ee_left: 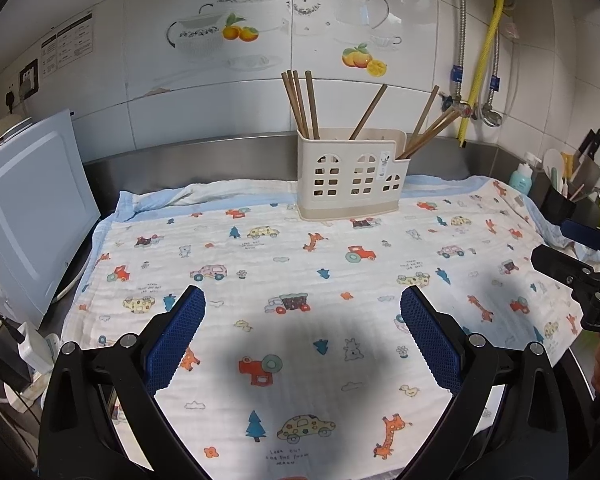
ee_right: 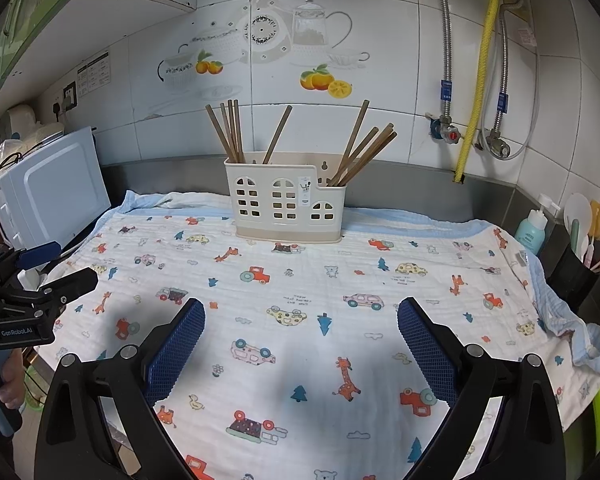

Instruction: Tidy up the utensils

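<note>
A cream plastic utensil holder (ee_left: 350,176) (ee_right: 286,208) with window-shaped cutouts stands at the back of a cartoon-printed cloth (ee_left: 300,280) (ee_right: 300,300). Several brown wooden chopsticks (ee_left: 300,104) (ee_right: 230,130) stick up from its left, middle and right compartments. My left gripper (ee_left: 302,300) hovers open over the near part of the cloth, nothing between its blue pads. My right gripper (ee_right: 300,312) is open too, empty, well short of the holder. Each gripper shows at the edge of the other's view: the right gripper (ee_left: 572,276) and the left gripper (ee_right: 60,280).
A white appliance (ee_left: 32,216) (ee_right: 52,192) stands at the left edge. A black caddy (ee_right: 572,276) with kitchen tools and a teal pump bottle (ee_right: 534,228) sit at the right. Pipes and a yellow hose (ee_right: 480,68) run down the tiled wall. A steel backsplash is behind the holder.
</note>
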